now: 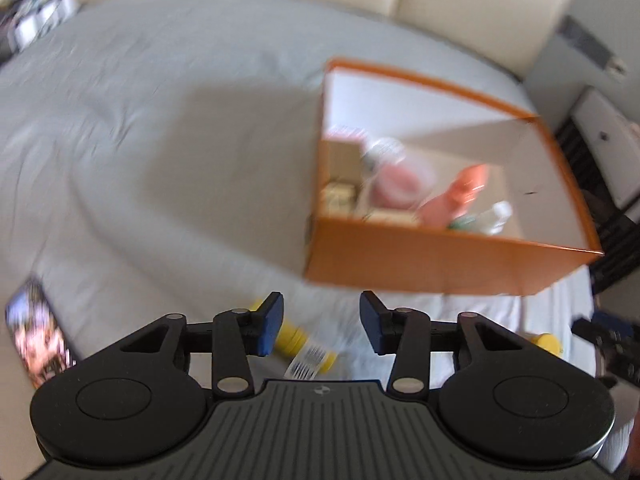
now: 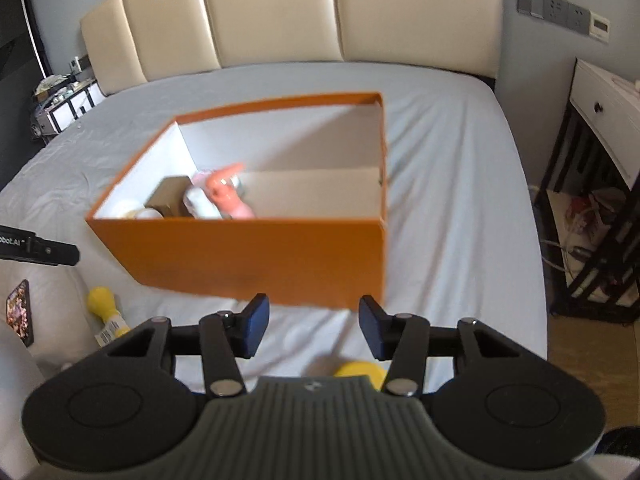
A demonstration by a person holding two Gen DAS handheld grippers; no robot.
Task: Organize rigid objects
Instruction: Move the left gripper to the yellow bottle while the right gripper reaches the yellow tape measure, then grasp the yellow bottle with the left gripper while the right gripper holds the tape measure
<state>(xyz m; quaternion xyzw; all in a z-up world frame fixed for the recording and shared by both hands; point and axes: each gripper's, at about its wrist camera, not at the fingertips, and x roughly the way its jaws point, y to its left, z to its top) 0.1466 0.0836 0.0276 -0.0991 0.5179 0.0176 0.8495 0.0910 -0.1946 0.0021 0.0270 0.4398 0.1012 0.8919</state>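
An orange box (image 1: 420, 260) (image 2: 256, 256) with white inner walls sits on the grey bed. It holds a pink bottle (image 1: 452, 200) (image 2: 228, 196), a white bottle, a pink-lidded jar (image 1: 396, 180) and small boxes. My left gripper (image 1: 322, 326) is open and empty, above a yellow bottle (image 1: 296, 340) with a barcode label lying on the sheet; that bottle also shows in the right wrist view (image 2: 104, 306). My right gripper (image 2: 314, 328) is open and empty, just in front of the box. Another yellow object (image 2: 360, 372) (image 1: 546, 342) lies under it, partly hidden.
A phone (image 1: 36, 332) (image 2: 20, 312) lies on a pale surface at the left. A cream padded headboard (image 2: 280, 12) stands behind the bed. A white nightstand (image 2: 604, 112) on a black frame stands at the bed's right side. The left wrist view is blurred.
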